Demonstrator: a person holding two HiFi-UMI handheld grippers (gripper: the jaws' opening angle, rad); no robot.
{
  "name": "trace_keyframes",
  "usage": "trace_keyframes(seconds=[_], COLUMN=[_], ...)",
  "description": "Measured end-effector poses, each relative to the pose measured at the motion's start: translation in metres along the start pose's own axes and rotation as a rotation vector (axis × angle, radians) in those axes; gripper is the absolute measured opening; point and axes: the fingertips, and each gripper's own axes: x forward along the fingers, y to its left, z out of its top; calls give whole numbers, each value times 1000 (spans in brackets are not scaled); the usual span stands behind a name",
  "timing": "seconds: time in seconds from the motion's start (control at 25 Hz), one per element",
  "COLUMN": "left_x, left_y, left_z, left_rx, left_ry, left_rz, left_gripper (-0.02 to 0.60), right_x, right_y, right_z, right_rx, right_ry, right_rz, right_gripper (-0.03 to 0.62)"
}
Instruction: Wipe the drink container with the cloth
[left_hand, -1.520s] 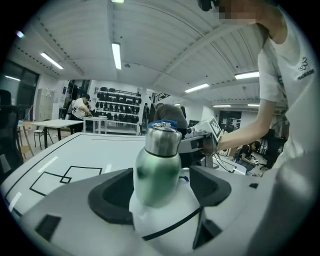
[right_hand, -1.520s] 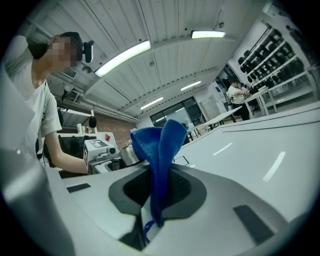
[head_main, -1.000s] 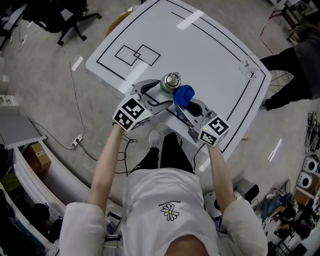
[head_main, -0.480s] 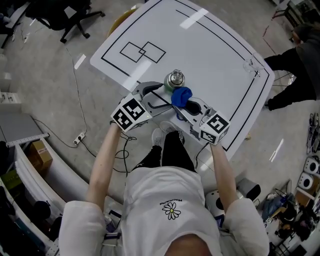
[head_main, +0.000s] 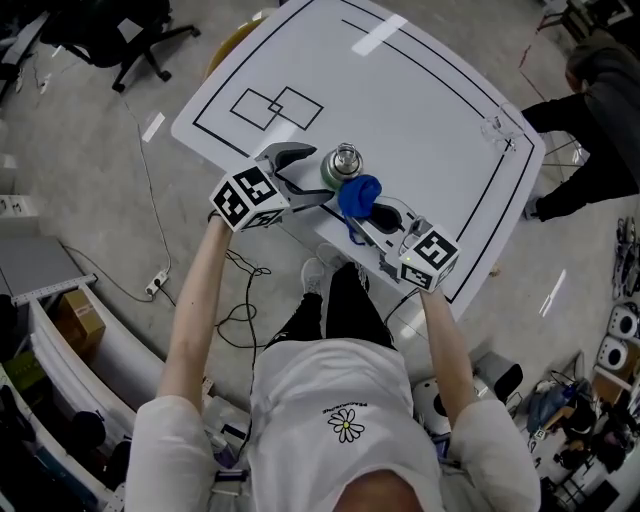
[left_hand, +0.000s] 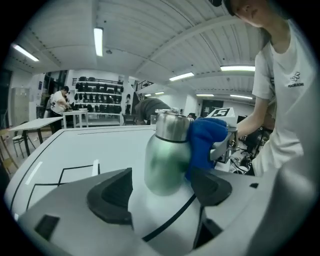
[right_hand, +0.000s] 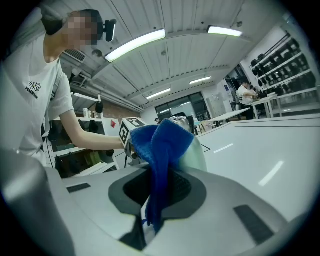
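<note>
Mid-wipe, I judged, with more to rub: the right gripper (head_main: 372, 214) pinched the blue cloth (head_main: 358, 193) against the green bottle (head_main: 341, 165) on the white table (head_main: 420, 100), while the left gripper (head_main: 303, 176) was opening its jaws, the bottle at their tips untouched.

Satin metal container (left_hand: 165, 160), coarse-knit cloth (right_hand: 162, 145)

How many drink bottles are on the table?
1. The green metal drink bottle with a silver cap stands near the front edge of the white table, with a bunched blue cloth against its side. Nothing there looks big enough to hide another.
</note>
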Motion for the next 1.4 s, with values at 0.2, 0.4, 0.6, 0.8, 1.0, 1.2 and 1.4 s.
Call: trace_keyframes(seconds=[0.2,0.4,0.6,0.8,1.0,1.2,1.4], left_x=[14,15,11,8,8,4,3], left_y=[-9,-21,-34,-49,-57,-60,-29], left_z=[-7,-7,-10,-16,-19,-21,-15], left_rx=[70,68,32,45,48,59,58], left_ry=[79,83,66,88,87,85,77], left_rz=[-66,-82,-92,-94,-89,-100,-48], left_gripper=[351,351,351,351,351,350,353], right_x=[-1,-6,-18,-23,-17,-16,-17], right_y=[-2,-11,-28,-29,-18,-13,-14], right_z=[0,5,6,6,3,2,2], right_rx=[0,-7,-16,-29,-33,-34,-37], right_ry=[-1,-7,-12,-18,-20,-21,-21], right_rz=[-8,-44,-135,-195,-191,-189,-195], right_gripper=[43,43,43,43,43,43,43])
